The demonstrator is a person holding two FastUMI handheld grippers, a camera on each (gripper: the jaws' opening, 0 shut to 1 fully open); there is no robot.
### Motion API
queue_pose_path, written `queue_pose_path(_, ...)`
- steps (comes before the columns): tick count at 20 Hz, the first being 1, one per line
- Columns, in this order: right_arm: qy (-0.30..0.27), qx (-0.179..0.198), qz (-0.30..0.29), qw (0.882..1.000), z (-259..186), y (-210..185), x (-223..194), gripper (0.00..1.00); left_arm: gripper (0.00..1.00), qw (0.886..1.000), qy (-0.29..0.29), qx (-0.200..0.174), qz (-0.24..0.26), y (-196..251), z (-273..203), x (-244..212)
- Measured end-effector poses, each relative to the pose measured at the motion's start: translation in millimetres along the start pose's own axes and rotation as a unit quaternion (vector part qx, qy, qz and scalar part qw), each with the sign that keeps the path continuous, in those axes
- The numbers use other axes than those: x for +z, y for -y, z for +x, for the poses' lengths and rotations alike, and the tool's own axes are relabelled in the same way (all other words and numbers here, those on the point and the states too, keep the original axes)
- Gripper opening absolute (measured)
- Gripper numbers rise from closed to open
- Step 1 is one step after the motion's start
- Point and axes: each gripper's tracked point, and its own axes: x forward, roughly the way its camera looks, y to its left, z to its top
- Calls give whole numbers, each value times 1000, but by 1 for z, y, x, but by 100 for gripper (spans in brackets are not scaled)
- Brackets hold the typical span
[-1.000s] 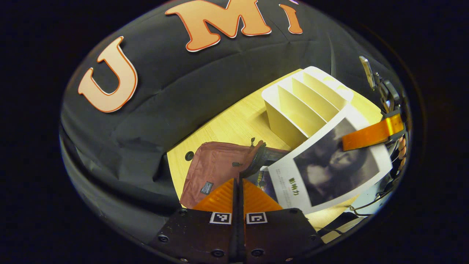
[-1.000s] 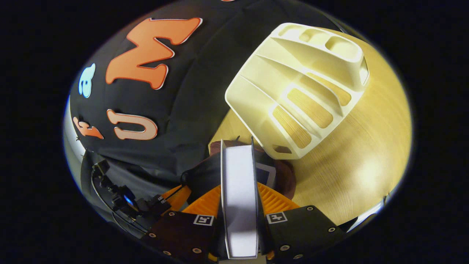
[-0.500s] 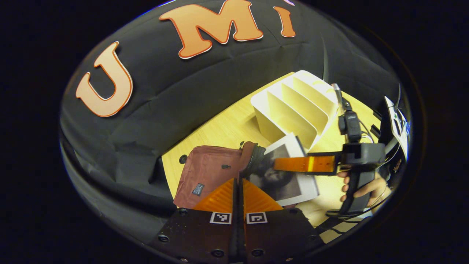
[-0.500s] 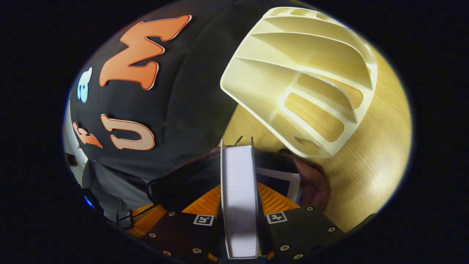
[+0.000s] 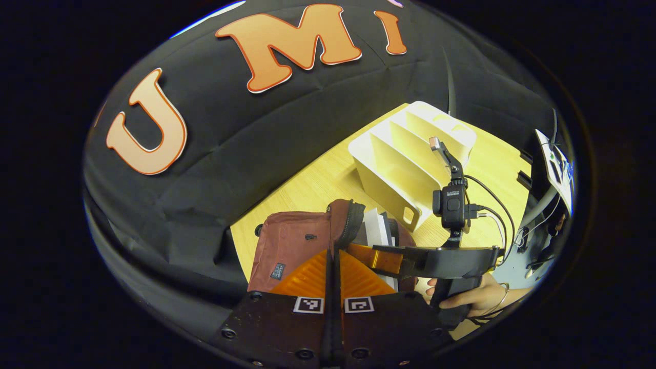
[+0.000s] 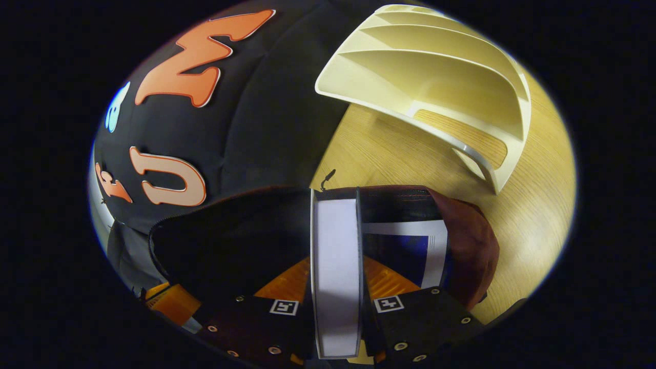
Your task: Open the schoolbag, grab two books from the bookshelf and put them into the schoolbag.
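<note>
Feeding the second book (image 6: 335, 266) edge-first into the schoolbag (image 6: 464, 241): the right gripper (image 6: 335, 312) has both fingers clamped on the covers, page edge facing its camera, far end already past the zipper line. A first book (image 6: 410, 251) lies inside the bag, just beside it. In the left gripper view the right gripper (image 5: 382, 256) reaches in from the side, a hand (image 5: 474, 297) on its handle, white pages poking out of the maroon schoolbag (image 5: 292, 241). Left gripper (image 5: 333, 271) sits clenched, fingers together with nothing visibly between them; can't tell whether its tips touch the bag flap. Bookshelf (image 5: 405, 159) stands on the table (image 5: 307, 189) just behind the bag, slots bare. Handling guess: book is stiff and moderately heavy, so gripping across both covers near one end works, but it will lever downward. Bag fabric is soft and will sag or fold over the opening. Smooth covers should slide against the first book without snagging.
</note>
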Motion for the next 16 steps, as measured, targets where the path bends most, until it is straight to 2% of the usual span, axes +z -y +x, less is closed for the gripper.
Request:
queue_pose_path(3, -43, -6, -10, 999, -3, 7, -11, 42, 1, 1000, 2, 3, 0, -3, 4, -2)
queue_pose_path(5, -34, -39, -31, 998, -7, 24, -6, 48, 1, 1000, 0, 0, 0, -1, 4, -6)
queue_pose_path(6, -36, -61, -44, 997, -10, 34, -8, 55, 1, 1000, -1, -3, -2, 0, 6, -9)
queue_pose_path(7, -39, -76, -55, 995, -12, 43, -7, 79, 1, 1000, -1, -4, -3, 0, 7, -11)
queue_pose_path(8, -43, -86, -62, 993, -16, 50, -8, 82, 1, 1000, -1, -4, -3, 1, 7, -12)
queue_pose_path(10, -47, -104, -72, 991, -24, 63, -2, 96, 1, 1000, 1, -7, -2, 4, 7, -14)
queue_pose_path(16, -33, -128, -113, 985, -76, 90, 37, 98, 1, 1000, -2, -5, -12, 12, 7, -27)
